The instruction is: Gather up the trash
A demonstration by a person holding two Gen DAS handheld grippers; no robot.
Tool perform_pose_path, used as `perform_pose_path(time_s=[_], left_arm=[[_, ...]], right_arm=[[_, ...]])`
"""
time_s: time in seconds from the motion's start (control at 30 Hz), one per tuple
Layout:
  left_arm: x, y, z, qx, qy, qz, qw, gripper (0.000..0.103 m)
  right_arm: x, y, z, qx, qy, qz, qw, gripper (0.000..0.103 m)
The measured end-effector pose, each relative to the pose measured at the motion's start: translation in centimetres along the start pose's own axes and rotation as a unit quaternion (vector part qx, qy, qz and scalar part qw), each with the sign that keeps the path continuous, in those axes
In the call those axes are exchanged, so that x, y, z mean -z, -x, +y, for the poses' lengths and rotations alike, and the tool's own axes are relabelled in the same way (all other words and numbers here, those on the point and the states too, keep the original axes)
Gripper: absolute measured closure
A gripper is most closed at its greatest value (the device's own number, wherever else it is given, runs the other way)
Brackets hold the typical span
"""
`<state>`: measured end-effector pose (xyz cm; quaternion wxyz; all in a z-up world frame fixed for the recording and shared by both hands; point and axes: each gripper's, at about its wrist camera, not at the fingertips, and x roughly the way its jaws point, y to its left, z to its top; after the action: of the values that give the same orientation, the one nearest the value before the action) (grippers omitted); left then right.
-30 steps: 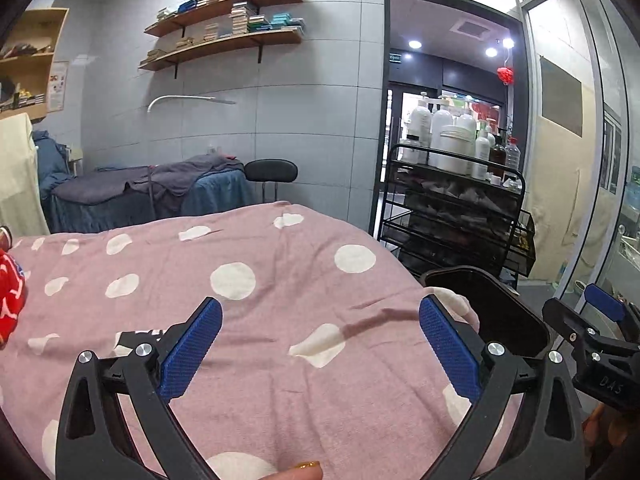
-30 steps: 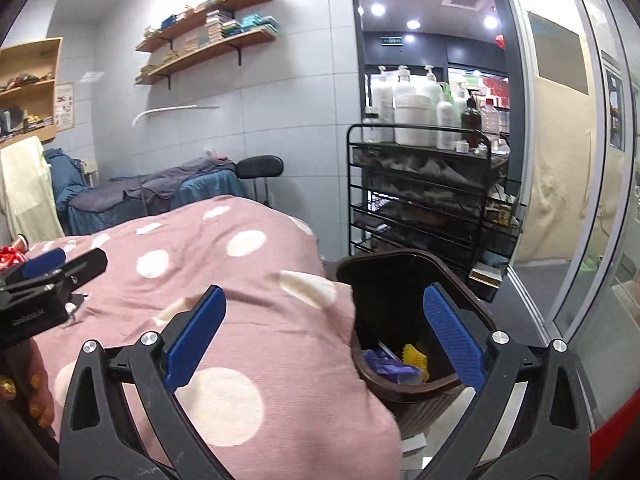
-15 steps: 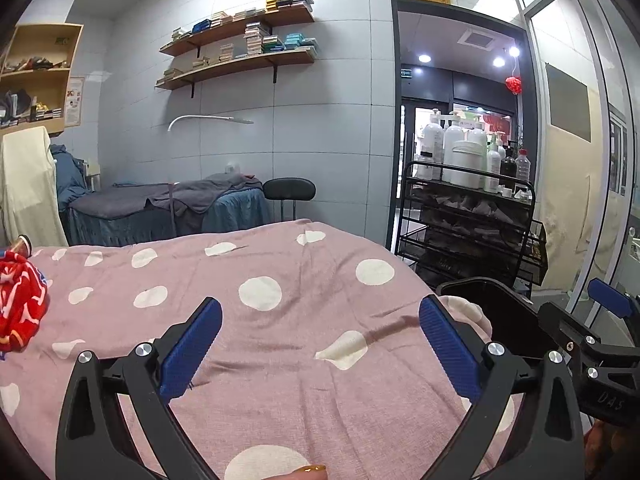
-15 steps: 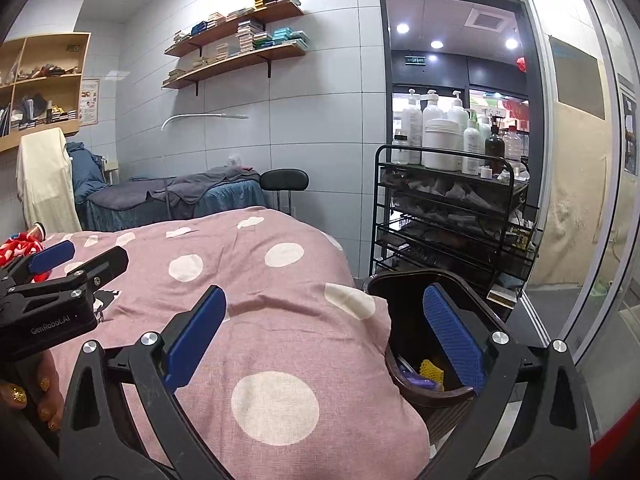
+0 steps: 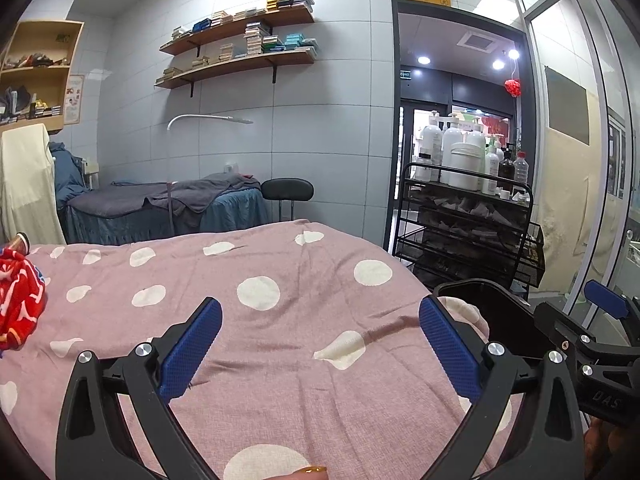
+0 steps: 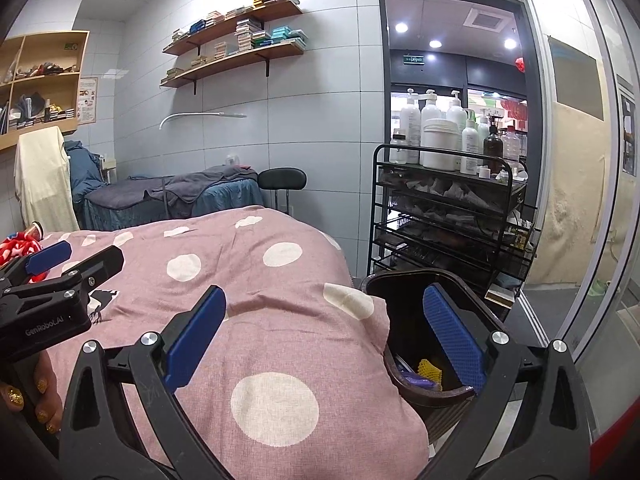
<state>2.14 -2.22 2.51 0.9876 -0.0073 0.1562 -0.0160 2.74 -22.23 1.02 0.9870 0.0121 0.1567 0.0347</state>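
Bin [image 6: 404, 292], dark round plastic, sits just right of right gripper [image 6: 324, 334], beside pink polka-dot woven blanket [image 6: 256, 280]; holds yellow mesh scrap [image 6: 429, 367] and purple wrapper [image 6: 414, 380]. Right gripper: fingers wide apart, empty. Left gripper [image 5: 320, 344]: ribbed blue pads [image 5: 192, 346] spread, nothing between. Red crumpled wrapper [image 5: 18, 304] far left of left gripper, on blanket.

Both wrist views look low across the bed [image 5: 280, 340] toward the far wall, sharing the bin [image 6: 404, 300]
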Motion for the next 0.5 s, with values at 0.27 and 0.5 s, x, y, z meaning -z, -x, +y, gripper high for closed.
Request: perform_pose_path(time_s=[0.27,0.5], left_arm=[[-0.03,0.22,-0.01,-0.001,0.001,0.0,1.0,0.005],[-0.06,0.24,-0.06,-0.001,0.0,-0.001,1.0,0.005]], right_arm=[[-0.01,-0.07,-0.16,-0.001,0.0,0.0,1.0,0.005],[0.01,-0.11,-0.12,-0.002,0.0,0.0,1.0,0.005]])
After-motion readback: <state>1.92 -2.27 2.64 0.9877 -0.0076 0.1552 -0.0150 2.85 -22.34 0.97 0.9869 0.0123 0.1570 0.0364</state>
